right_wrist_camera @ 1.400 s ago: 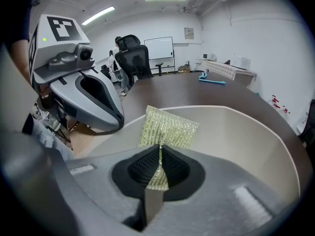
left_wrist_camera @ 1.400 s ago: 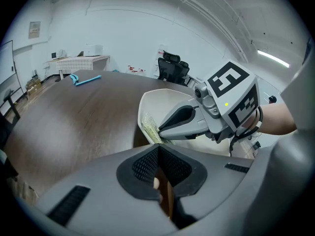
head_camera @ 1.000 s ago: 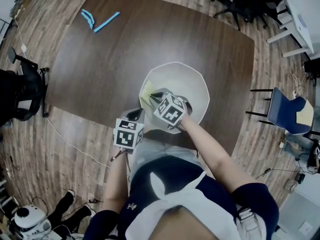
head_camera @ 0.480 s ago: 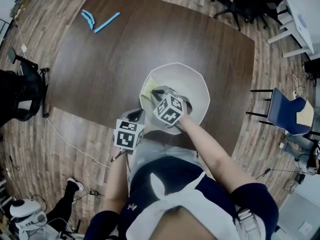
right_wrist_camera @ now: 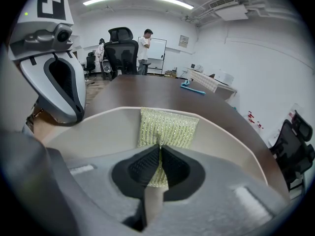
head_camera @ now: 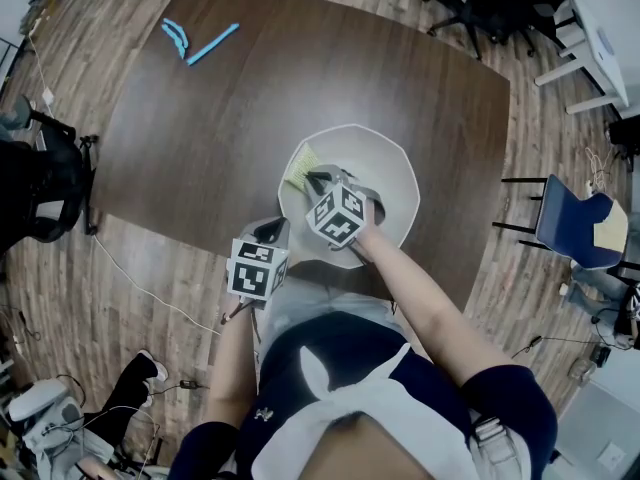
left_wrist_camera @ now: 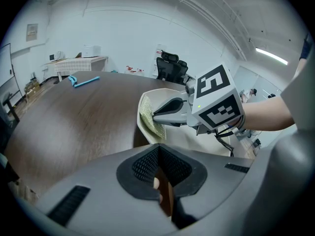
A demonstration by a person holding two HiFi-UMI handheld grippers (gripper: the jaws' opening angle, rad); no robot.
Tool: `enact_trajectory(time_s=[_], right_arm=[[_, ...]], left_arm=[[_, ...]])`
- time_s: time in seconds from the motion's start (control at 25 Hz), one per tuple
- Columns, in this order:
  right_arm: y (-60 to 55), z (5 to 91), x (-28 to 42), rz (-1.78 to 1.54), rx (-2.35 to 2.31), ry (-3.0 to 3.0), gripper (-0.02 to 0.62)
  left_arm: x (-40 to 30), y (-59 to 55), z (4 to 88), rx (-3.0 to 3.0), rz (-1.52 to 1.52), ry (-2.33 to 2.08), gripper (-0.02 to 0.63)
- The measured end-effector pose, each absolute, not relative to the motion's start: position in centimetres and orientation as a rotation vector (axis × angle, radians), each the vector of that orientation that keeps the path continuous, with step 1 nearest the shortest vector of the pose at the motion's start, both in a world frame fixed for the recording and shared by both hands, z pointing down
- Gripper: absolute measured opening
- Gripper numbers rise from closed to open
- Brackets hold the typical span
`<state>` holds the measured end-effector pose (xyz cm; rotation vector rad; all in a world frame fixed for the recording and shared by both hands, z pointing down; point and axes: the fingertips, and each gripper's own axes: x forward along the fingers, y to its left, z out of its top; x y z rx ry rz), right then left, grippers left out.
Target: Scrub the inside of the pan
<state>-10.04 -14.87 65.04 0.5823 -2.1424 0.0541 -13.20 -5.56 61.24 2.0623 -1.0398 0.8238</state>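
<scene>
Left gripper [head_camera: 272, 230] sits at the near table edge, just off the pan's near-left side. Jaws are clamped on a brown wood-coloured strip [left_wrist_camera: 166, 196] that looks like the pan's handle; how it joins the pan is hidden.

Right gripper [head_camera: 310, 180] is angled down into the pan. Jaws are pinched nearly together on a yellow-green glittery scrub cloth [right_wrist_camera: 167, 127]. The cloth fans out past the tips and lies flat against the pan's inner wall on its left side, running up to the rim.

Pan [head_camera: 385, 163]: cream, faceted rim, upright on the table [head_camera: 250, 98]. It sits toward the near edge and right of centre, with only the cloth and the right gripper tips inside.

The rest of the dark brown tabletop is bare except the far-left corner, where a blue curved piece [head_camera: 176, 36] lies just beside a blue stick [head_camera: 214, 43], both well apart from the pan.

Beyond the table:
- Wood plank floor.
- Black office chairs [head_camera: 490, 3] at the far right.
- 1 blue chair [head_camera: 580, 228] off the right side.
- A person standing [right_wrist_camera: 145, 45] at the far end of the room in the right gripper view.
</scene>
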Motion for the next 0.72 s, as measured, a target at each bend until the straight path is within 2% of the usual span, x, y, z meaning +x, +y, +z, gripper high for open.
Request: enact_trajectory(time_s=[0.72], right_arm=[[-17.2,65.4,-8.0,0.059,0.656,-2.087,0.014]], left_arm=[[-13.3,-5.6,61.2,2.063,0.841,-1.044,0.002]])
